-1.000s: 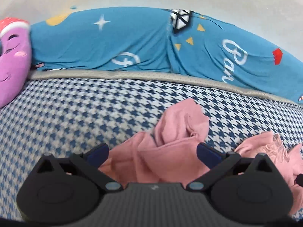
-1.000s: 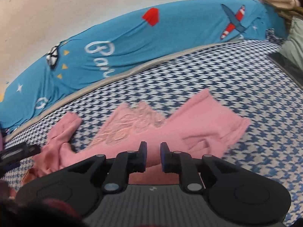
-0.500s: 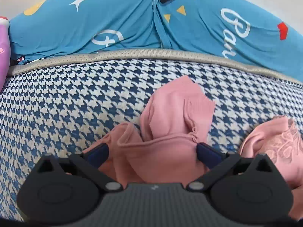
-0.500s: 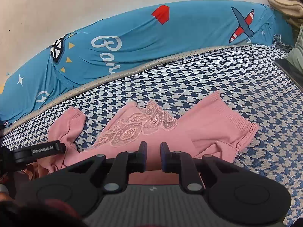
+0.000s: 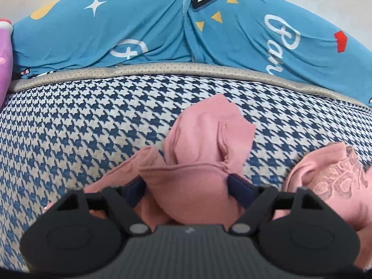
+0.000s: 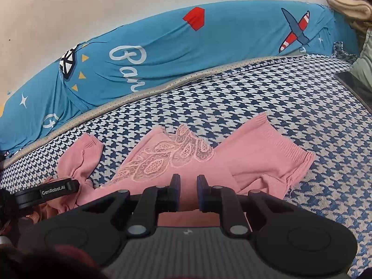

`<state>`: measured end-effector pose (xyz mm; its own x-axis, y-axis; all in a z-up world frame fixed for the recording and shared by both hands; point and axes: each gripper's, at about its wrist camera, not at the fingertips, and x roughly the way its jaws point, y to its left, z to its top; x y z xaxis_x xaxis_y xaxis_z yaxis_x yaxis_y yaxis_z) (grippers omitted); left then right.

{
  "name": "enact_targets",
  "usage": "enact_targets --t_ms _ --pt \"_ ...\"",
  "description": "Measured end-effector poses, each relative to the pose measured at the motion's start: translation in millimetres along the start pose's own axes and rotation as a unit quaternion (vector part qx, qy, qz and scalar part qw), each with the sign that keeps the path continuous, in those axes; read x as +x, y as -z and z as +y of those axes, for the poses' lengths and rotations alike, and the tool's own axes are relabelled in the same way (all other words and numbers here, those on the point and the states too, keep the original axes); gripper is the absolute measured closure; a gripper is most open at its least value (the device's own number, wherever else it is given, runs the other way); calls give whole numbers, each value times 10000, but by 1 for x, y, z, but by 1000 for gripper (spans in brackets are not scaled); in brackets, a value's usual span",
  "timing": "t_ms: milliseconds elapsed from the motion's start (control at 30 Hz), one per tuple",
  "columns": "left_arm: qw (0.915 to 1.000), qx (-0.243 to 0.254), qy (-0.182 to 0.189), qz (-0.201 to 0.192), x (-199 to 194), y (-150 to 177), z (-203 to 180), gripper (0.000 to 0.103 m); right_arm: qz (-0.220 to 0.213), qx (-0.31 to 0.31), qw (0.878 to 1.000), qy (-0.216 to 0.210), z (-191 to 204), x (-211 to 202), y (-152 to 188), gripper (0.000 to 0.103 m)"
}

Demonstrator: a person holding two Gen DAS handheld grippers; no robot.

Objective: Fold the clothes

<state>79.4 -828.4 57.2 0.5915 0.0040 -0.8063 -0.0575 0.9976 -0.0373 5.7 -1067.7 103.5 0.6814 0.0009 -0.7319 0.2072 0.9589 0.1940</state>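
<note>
pink top (image 6: 232, 162) sleeve bunches between the left gripper's (image 5: 188, 187) wide-spread jaws; right gripper's (image 6: 187, 183) jaws pinch its hem.

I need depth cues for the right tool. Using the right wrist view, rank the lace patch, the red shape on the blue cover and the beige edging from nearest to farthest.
1. Lace patch: just ahead of the right tool, slightly left.
2. Beige edging: beyond the checked surface, running across.
3. Red shape: highest, on the blue cover at the wall.
</note>
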Motion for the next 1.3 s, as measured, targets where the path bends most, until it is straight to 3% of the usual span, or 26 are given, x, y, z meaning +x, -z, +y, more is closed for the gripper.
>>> enact_targets --t_ms 200,500,567,667,867,1033,1133,1200,1300 --pt "9996 97 -143 -204 -9 5 -4 78 -154 35 9999 31 -5 -4 -7 87" --pt "9939 -112 -888 -638 -38 3 24 87 -223 143 9996 77 -11 -4 -12 87" --pt "9917 -216 -1100 -627 -43 0 36 87 -213 142 9996 90 -11 -3 -12 87" --pt "9915 -487 -1119 -446 -44 -5 58 87 -189 149 9997 70 -10 -2 -12 87" --pt "9954 -852 -322 -311 -53 -9 84 71 -128 70 9999 39 -3 3 -10 87" --pt "9963 -777 203 -307 -52 -13 78 55 -62 -2 10000 5 4 6 -6 87" --pt "9964 -631 451 -332 -46 -12 69 37 -22 -43 10000 -13 8 8 -4 87" --pt "9965 -496 551 -390 -46 -11 60 11 4 -71 10000 -24 10 9 -3 87" --pt "9968 -270 557 -499 -42 -10 45 7 42 -111 9999 -41 13 11 -1 87"
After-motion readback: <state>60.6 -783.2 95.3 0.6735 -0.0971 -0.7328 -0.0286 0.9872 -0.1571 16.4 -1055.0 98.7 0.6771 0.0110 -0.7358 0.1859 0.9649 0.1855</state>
